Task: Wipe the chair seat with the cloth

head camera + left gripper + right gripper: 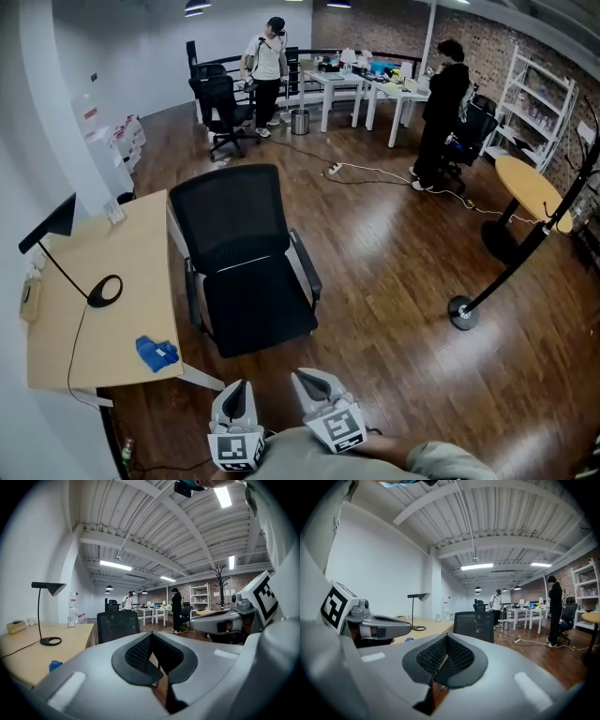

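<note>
A black office chair (246, 267) with a mesh back stands in the middle of the head view, its seat (258, 307) bare. The blue cloth (157, 352) lies crumpled on the wooden desk (103, 319) left of the chair. My left gripper (239, 386) and right gripper (302, 377) hover side by side below the seat's front edge, both shut and holding nothing. In the left gripper view the left gripper (151, 637) points at the chair (117, 625), with the cloth (55, 665) low at the left. In the right gripper view the right gripper (446, 637) also faces the chair (474, 624).
A black desk lamp (101, 291) stands on the desk. A coat stand's base (462, 312) sits on the wood floor at the right, near a round table (530, 187). Two people (441, 112) stand by white tables (366, 89) at the back. A power strip (334, 170) lies on the floor.
</note>
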A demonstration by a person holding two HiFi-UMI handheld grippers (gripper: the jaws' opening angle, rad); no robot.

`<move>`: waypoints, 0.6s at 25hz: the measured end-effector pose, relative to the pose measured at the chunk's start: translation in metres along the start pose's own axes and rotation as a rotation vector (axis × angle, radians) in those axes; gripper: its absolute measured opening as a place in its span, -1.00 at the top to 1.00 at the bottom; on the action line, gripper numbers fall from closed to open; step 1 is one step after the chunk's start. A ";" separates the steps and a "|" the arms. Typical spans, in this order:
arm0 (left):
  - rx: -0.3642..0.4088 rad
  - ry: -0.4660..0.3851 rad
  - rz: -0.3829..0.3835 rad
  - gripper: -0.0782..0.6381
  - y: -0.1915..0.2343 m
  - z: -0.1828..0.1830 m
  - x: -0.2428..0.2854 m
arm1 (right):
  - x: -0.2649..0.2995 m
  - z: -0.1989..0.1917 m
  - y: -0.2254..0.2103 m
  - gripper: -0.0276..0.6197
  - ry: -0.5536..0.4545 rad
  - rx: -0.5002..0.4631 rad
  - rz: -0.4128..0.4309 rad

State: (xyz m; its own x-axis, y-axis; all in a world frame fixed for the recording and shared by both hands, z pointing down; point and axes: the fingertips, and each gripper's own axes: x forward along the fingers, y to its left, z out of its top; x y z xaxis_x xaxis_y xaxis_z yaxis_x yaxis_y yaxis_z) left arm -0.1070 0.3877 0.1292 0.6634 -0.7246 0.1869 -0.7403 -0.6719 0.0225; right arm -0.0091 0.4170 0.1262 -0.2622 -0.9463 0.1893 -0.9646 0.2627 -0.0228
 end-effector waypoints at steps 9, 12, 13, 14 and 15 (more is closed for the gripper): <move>-0.021 0.009 0.004 0.77 -0.011 -0.007 -0.004 | -0.007 -0.006 0.003 0.91 0.017 0.011 0.031; -0.027 0.007 0.014 0.77 -0.011 -0.012 -0.004 | -0.006 -0.007 0.004 0.91 0.028 0.007 0.043; -0.029 0.008 0.016 0.77 -0.011 -0.013 -0.004 | -0.006 -0.007 0.004 0.91 0.031 0.006 0.046; -0.030 0.008 0.017 0.77 -0.011 -0.014 -0.004 | -0.007 -0.007 0.004 0.91 0.033 0.005 0.049; -0.030 0.008 0.016 0.77 -0.012 -0.013 -0.005 | -0.007 -0.007 0.005 0.91 0.034 0.003 0.050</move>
State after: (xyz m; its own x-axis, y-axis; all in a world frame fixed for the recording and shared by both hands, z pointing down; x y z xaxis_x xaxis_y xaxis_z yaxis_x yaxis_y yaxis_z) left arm -0.1028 0.4009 0.1411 0.6504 -0.7340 0.1955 -0.7540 -0.6551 0.0490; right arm -0.0115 0.4261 0.1321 -0.3094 -0.9250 0.2207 -0.9503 0.3092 -0.0364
